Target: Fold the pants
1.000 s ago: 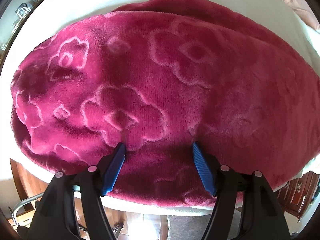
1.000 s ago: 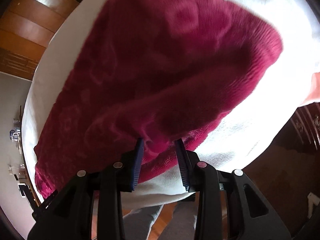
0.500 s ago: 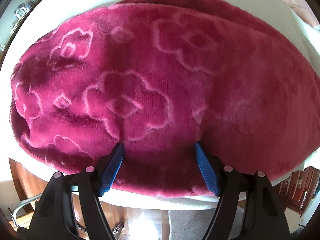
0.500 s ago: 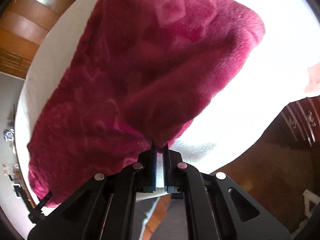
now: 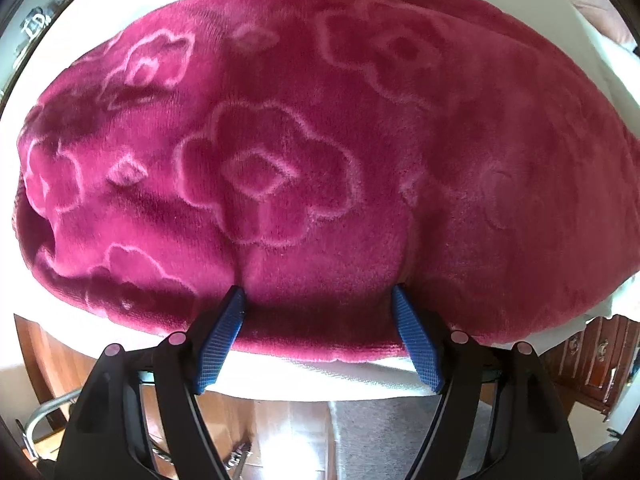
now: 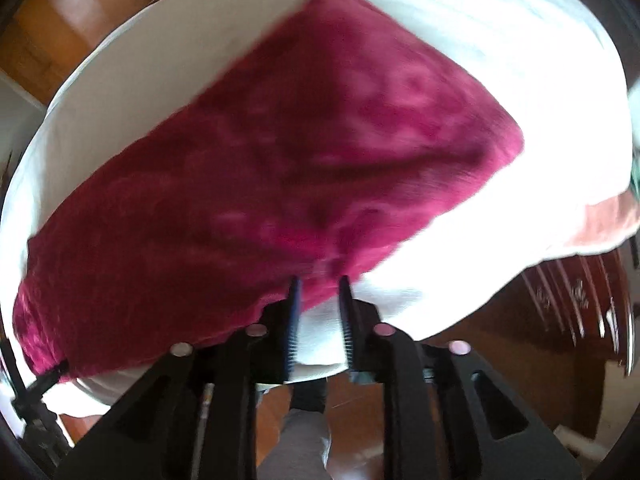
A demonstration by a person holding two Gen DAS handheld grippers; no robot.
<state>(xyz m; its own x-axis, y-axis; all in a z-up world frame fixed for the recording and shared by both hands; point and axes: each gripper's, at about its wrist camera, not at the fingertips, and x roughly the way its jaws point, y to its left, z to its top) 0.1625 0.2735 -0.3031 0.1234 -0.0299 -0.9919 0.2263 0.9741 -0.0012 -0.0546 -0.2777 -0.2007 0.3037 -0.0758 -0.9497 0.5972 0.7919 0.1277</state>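
Starting with the left wrist view: the left gripper (image 5: 318,296) is sitting wide open, its blue pads pressing against the near edge of the pants (image 5: 320,152) with a hump of fleece bulging between them, nothing pinched. The pants, deep pink plush with a raised flower pattern, are lying in a thick folded bundle across the white table (image 5: 312,376), filling most of the view and running right up to the near rim. Over to the right wrist view, and it is blurry: the right gripper (image 6: 320,284) is standing a little apart at the near edge of the pants (image 6: 280,168), jaws parted by a narrow gap with white table (image 6: 392,288) showing between them, so it is gripping nothing as far as I can judge. The pants are stretching from the near left to a far right corner, all on the tabletop. Now the risk: with neither gripper holding cloth, that springy fleece looks liable to loosen and bulge the fold open. And with the bundle lying so close to the near rim, any nudge from the open left pads could drag it over the side.
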